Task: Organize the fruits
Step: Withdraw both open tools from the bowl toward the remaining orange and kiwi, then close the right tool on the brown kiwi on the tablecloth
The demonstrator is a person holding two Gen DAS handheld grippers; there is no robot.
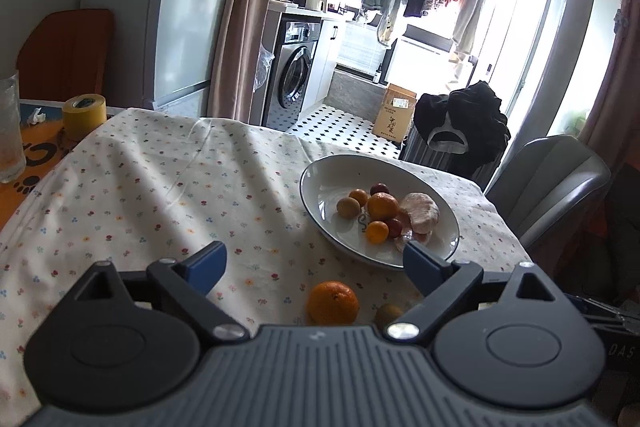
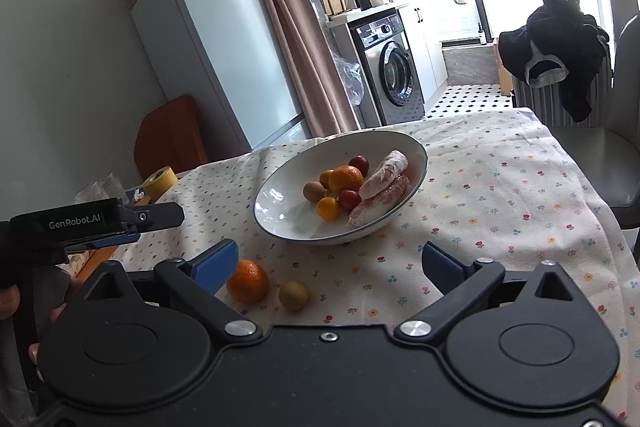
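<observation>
On the surface under the flowered tablecloth you have a white bowl with a dark rim, sitting toward the far right corner from your left wrist view. It holds a large orange, two small orange fruits, two dark red ones, one greenish-brown fruit and two peeled pinkish citrus pieces on the right side. Two fruits are outside it on the cloth: a loose orange and a small brown-green fruit just beside it on its right, apart, both near the bowl's near rim. Your left gripper has its jaws wide apart and nothing in them; the loose orange lies between and below the blue pads, not touched. Your right gripper is likewise spread wide and has hold of nothing; from that view the loose orange sits just beside the left pad, contact unclear, and the brown-green fruit lies between the pads, apart from both. The left gripper body shows at the left edge of the right view, level above the cloth. A yellow tape roll and a glass stand at the far left edge. A grey chair is at the right.
</observation>
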